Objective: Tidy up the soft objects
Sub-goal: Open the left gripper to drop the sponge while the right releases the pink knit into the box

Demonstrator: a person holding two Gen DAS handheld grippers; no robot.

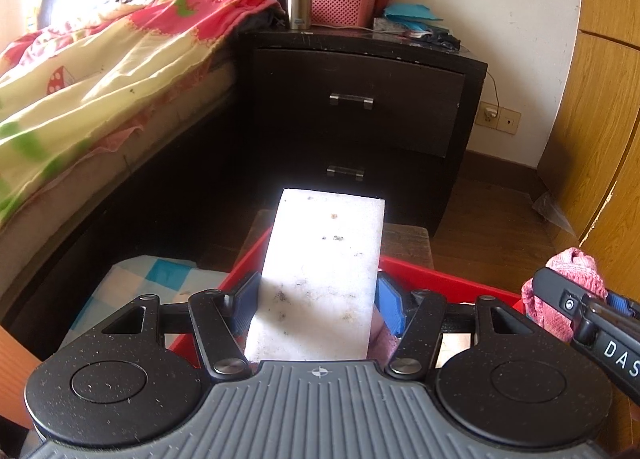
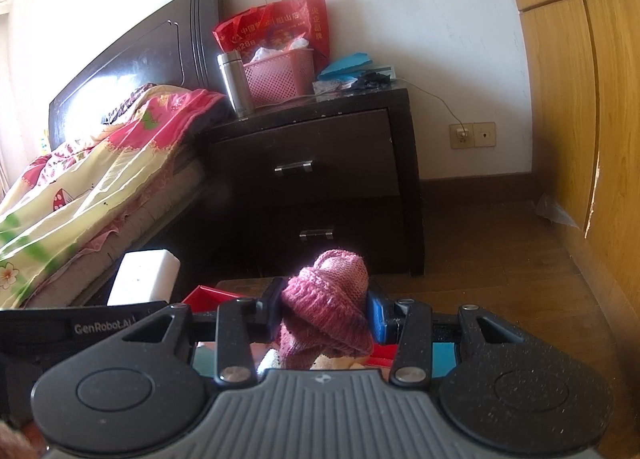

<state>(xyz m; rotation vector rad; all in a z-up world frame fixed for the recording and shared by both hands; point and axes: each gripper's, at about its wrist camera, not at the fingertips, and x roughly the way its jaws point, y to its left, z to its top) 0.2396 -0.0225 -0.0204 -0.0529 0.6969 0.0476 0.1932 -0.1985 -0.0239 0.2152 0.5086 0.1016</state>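
Left hand-held gripper [image 1: 316, 305] clamped on flat white foam block [image 1: 320, 271], angled down; right hand-held gripper [image 2: 325, 311] pinching pink knit sock [image 2: 328, 311], w/ red bin [image 1: 444, 285] below.

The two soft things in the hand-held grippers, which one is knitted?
The pink knitted hat, clamped in the right hand-held gripper. The left hand-held gripper holds a smooth white sponge block.

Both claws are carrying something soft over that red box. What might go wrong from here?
The left gripper grips the white sponge block only near its lower end, so the long free part may sag or slip out. The right gripper pinches a bunched pink knit piece whose loose folds could snag on the fingers at release. The grippers are close together above the red bin and might bump.
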